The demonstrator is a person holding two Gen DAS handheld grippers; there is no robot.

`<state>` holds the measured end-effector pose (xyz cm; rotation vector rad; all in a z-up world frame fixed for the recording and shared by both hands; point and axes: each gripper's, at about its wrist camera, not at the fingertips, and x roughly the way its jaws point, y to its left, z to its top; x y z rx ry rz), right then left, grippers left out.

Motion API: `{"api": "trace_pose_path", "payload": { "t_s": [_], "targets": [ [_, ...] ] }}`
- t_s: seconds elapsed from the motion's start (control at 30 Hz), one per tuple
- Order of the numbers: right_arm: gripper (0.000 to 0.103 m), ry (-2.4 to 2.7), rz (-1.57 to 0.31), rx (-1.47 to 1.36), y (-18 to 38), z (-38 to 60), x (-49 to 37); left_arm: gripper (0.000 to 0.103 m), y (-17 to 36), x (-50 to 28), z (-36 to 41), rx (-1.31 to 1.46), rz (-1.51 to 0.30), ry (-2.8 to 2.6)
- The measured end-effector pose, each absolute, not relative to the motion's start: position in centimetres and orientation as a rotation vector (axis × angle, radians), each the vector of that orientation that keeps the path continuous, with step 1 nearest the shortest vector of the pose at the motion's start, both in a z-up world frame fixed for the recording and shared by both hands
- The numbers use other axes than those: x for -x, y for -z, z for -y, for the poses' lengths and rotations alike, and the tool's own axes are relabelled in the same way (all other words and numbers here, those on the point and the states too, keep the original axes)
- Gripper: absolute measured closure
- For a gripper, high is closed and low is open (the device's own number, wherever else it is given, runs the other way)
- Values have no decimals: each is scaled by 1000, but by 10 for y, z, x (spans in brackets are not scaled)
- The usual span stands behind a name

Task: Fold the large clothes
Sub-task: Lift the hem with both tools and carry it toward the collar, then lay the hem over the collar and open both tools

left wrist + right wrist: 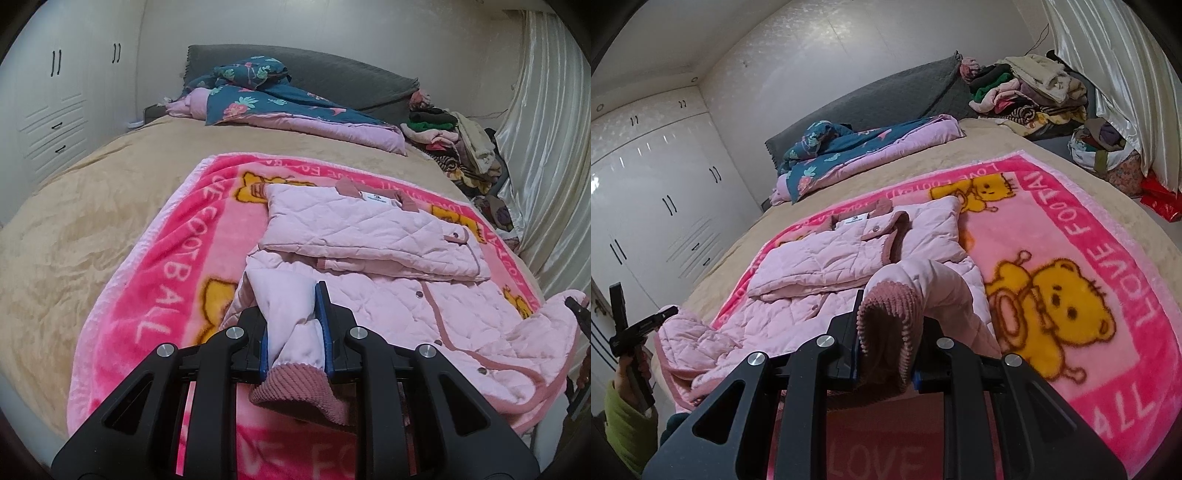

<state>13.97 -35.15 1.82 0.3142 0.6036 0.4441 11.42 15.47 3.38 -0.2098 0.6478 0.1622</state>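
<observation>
A pink quilted jacket [388,236] lies on a bright pink bear-print blanket [159,277]. Its top half is folded over and its collar is at the far end. My left gripper [291,317] is shut on one pale pink sleeve [284,295], whose ribbed rose cuff [295,391] hangs out below the pads. In the right wrist view the jacket [820,258] lies to the left, and my right gripper [891,321] is shut on the other sleeve's rose cuff [886,332], lifted off the blanket [1089,221]. A hand in a green sleeve [628,417] holds the left tool at that view's left edge.
The blanket covers part of a tan bedspread [74,221]. A blue floral quilt [280,99] lies against the grey headboard [332,74]. A pile of clothes [1027,92] sits at the far corner, beside bags [1108,147] and a pale curtain [546,147]. White wardrobes [665,203] stand along the left wall.
</observation>
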Motion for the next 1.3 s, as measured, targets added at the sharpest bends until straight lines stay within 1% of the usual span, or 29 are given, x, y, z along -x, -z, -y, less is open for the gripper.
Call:
{"api": "trace_pose_path", "payload": {
  "t_s": [0.33, 0.7, 0.97, 1.3],
  "targets": [
    [85, -433, -591, -299, -22, 346, -159, 90, -31, -133, -157, 182, -652, -178],
    [85, -430, -572, -295, -34, 341, -191, 90, -41, -169, -159, 168, -656, -185],
    [85, -430, -537, -300, -51, 339, -214, 90, -61, -191, -160, 155, -630, -186],
    [85, -433, -447, -294, -93, 339, -235, 90, -103, -213, -163, 133, -572, -189]
  ]
}}
